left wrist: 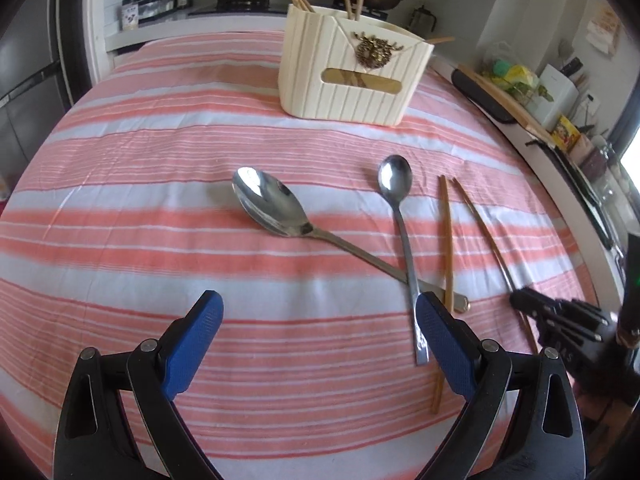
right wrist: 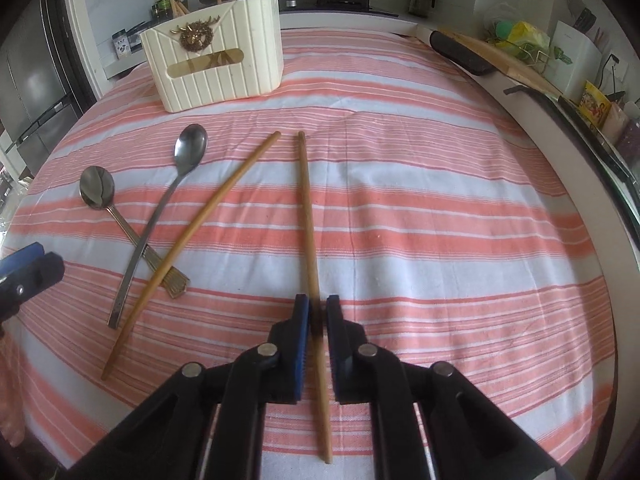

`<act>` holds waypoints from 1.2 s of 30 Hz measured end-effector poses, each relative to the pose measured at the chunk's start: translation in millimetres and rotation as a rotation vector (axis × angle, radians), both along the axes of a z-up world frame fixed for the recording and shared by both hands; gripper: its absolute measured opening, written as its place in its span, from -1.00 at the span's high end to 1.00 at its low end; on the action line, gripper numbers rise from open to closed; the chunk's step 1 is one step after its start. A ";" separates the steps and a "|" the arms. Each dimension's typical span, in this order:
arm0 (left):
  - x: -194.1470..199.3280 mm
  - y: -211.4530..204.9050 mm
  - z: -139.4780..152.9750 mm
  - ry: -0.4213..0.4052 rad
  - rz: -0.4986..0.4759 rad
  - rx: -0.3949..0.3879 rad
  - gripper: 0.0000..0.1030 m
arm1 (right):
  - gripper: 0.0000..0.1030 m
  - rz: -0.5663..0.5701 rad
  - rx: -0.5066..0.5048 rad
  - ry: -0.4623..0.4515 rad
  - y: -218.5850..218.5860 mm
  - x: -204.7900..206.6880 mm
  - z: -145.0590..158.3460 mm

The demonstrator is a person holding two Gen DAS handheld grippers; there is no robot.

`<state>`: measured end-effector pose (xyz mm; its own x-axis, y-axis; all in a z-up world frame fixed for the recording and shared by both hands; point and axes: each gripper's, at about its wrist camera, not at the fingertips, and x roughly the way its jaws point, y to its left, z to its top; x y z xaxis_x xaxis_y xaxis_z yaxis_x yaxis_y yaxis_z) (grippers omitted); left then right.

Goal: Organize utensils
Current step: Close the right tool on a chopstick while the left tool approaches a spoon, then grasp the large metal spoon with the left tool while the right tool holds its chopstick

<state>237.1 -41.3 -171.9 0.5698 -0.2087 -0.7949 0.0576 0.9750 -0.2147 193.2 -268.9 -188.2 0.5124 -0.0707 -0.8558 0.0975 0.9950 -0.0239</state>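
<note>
The wooden chopstick (right wrist: pixel 310 216) lies lengthwise on the striped tablecloth (right wrist: pixel 440 220), running straight away from the right gripper (right wrist: pixel 317 308), whose blue pads are drawn in narrow on its lower shaft; the grip sits towards the near end, most likely so the far tip can be lifted and dropped into the holder. A second chopstick (right wrist: pixel 192 248) lies at an angle just beside it, its lower part crossing the flared handle end of the short spoon (right wrist: pixel 97 192). The long-handled spoon (right wrist: pixel 188 148) crosses that short spoon's handle, so the two will need separating. The cream utensil holder (right wrist: pixel 224 72), already carrying several chopsticks, stands well apart at the far side of the cloth. The left gripper (left wrist: pixel 320 320) hovers with its fingers spread wide and nothing between them, its right pad near the long spoon's handle end, apparently lining up for that piece.
</note>
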 end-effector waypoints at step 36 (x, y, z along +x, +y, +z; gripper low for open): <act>102.0 -12.4 -3.1 -0.015 0.019 0.109 -0.58 | 0.65 0.029 0.038 -0.070 -5.7 -13.2 -4.0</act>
<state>339.0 -53.7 -174.9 0.5849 -0.1105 -0.8036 0.0414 0.9935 -0.1064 180.1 -274.5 -192.2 0.5723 -0.0231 -0.8197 0.0688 0.9974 0.0199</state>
